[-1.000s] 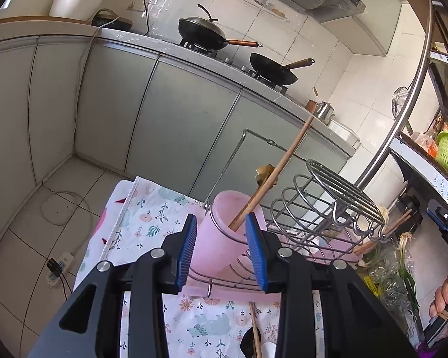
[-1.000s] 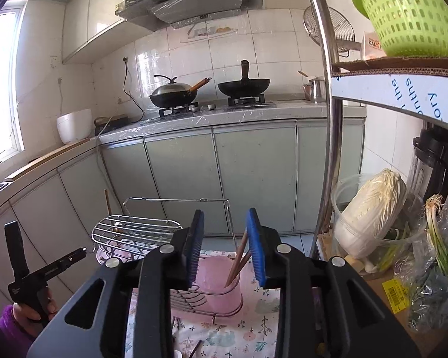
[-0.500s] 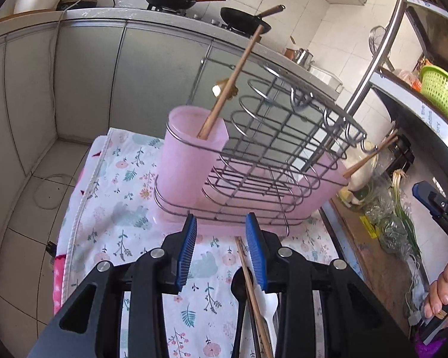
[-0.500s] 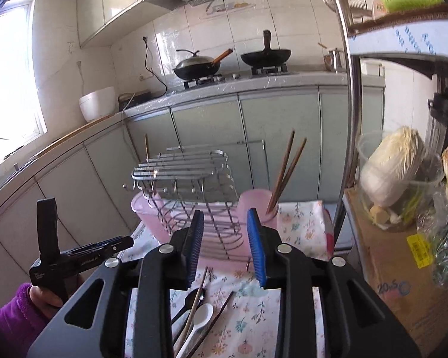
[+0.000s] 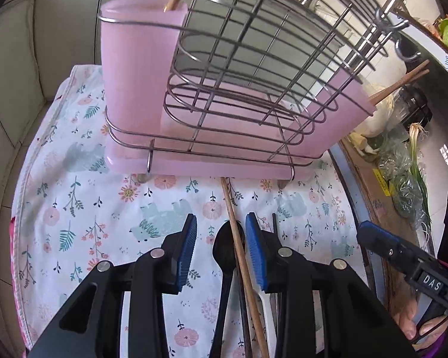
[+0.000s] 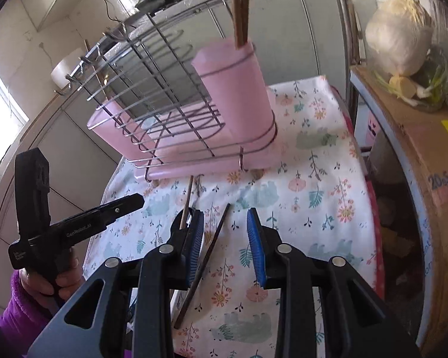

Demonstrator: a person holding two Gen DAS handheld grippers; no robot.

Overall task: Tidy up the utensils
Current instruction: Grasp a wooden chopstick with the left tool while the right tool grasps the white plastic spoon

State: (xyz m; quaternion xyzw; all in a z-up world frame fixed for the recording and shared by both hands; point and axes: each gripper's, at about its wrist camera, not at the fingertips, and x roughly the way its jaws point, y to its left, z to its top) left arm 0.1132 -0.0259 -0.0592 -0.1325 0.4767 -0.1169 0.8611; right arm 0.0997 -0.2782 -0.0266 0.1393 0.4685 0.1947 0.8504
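A wire rack (image 5: 248, 68) on a pink tray stands on the floral cloth (image 5: 83, 208), with a pink cup (image 5: 134, 68) at its left end and a wooden stick in that cup. My left gripper (image 5: 223, 250) hangs open just above the cloth. A black spoon (image 5: 224, 247) and a light wooden chopstick (image 5: 239, 238) lie between its fingers, untouched. In the right wrist view, the other pink cup (image 6: 236, 89) holds two dark chopsticks (image 6: 239, 6). My right gripper (image 6: 226, 238) is open over a dark chopstick (image 6: 210, 247) lying on the cloth.
A cardboard box (image 6: 418, 155) with a cabbage (image 6: 397, 38) and greens borders the cloth on the right, beside a metal pole (image 6: 348, 44). Grey cabinets (image 5: 15, 59) stand behind. A hand in a purple sleeve (image 6: 30, 307) holds the left gripper's handle.
Both grippers have come down and tipped toward the cloth. The rack now fills the upper frame, and the loose spoon and chopsticks now lie between the fingers.
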